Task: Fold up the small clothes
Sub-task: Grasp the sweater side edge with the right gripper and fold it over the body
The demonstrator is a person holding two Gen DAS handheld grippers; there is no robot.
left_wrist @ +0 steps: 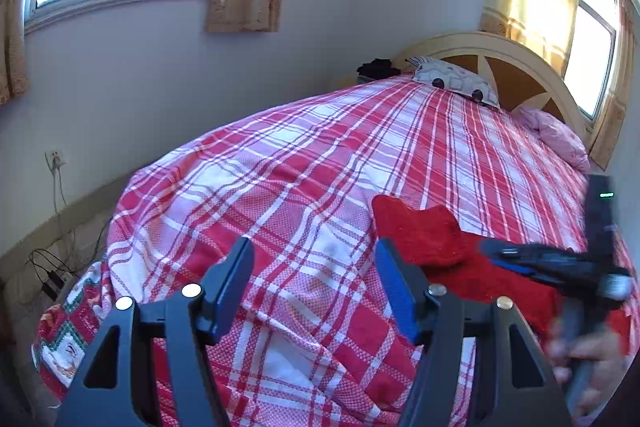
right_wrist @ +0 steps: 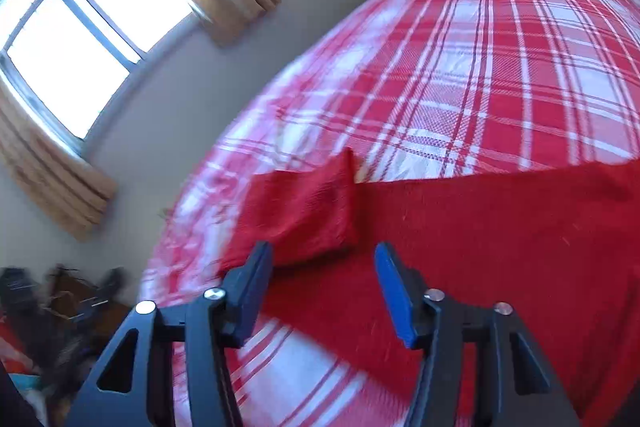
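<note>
One red knitted garment point(right_wrist: 460, 227), of a soft, towel-like weave, is shown spread flat on the bed; one sleeve-like flap point(right_wrist: 304, 211) has been laid over its body. In the right wrist view the garment lies directly beneath and ahead of the right gripper point(right_wrist: 324, 287), its long axis running from the left of the jaws to the right and out of the frame. The folded flap lies just beyond the left jaw tip. The jaws of the right gripper are seen parted, with nothing between them; only the red cloth is seen below the gap, and whether the tips touch it cannot be told.

In the left wrist view the garment point(left_wrist: 432, 239) lies to the right of the left gripper point(left_wrist: 316, 287), beyond the blue-padded jaw, while only bedspread is seen between the jaws. These jaws are likewise parted and empty. The right gripper point(left_wrist: 552, 263), blurred, is seen over the garment with a hand point(left_wrist: 588, 359) on its handle. The right gripper is therefore judged the nearer to the cloth, and the coming grasp is judged to fall to it at the near edge.

Counted: one garment, two grippers, one hand in view.

Outward from the garment: one red-and-white checked bedspread point(left_wrist: 320, 167), two pillows at the far end, a patterned white one point(left_wrist: 456, 83) and a pink one point(left_wrist: 556, 135), and one arched cream headboard point(left_wrist: 500, 51).
</note>
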